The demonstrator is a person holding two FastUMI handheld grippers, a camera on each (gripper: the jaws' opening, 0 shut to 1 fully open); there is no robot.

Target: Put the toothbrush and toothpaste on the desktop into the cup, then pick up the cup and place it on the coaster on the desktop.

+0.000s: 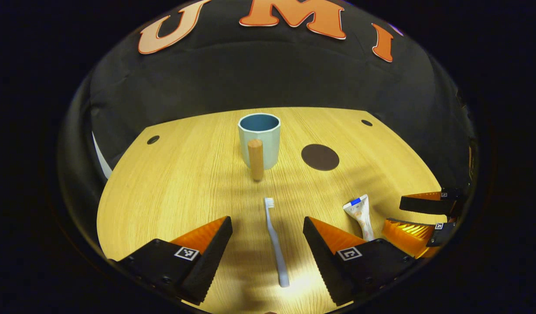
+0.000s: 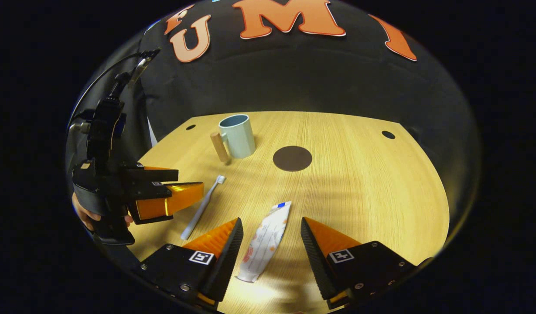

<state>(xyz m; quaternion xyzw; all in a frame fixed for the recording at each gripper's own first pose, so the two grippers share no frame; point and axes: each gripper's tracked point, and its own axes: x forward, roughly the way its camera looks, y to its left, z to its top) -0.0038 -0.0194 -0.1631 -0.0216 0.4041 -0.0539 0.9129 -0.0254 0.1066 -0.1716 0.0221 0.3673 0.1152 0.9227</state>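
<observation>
Across the left gripper view, the pale wood-grain counter (image 1: 185, 174) ends in a curved far edge against the black cloth wall, with bare room all around the things on it. The left gripper (image 1: 268, 244) hangs over the near part, jaws wide and holding nothing. Between them lies the toothbrush (image 1: 276, 244), slim and smooth, its long axis running away from the camera, bristles at the far end toward the cup. The cup (image 1: 260, 139), faceted and pale blue, stands upright mid-counter with its round wooden handle facing the camera. Just right of it lies the coaster (image 1: 320, 157), a flat dark disc, apart from the cup. The toothpaste (image 1: 360, 216) lies at right, near the right gripper (image 1: 414, 218), whose jaws seem parted, though it sits at the blurred rim.

From the right gripper view, that gripper's jaws (image 2: 270, 244) stand wide around the soft, crimped tube, not touching it; its capped end points toward the coaster.
</observation>
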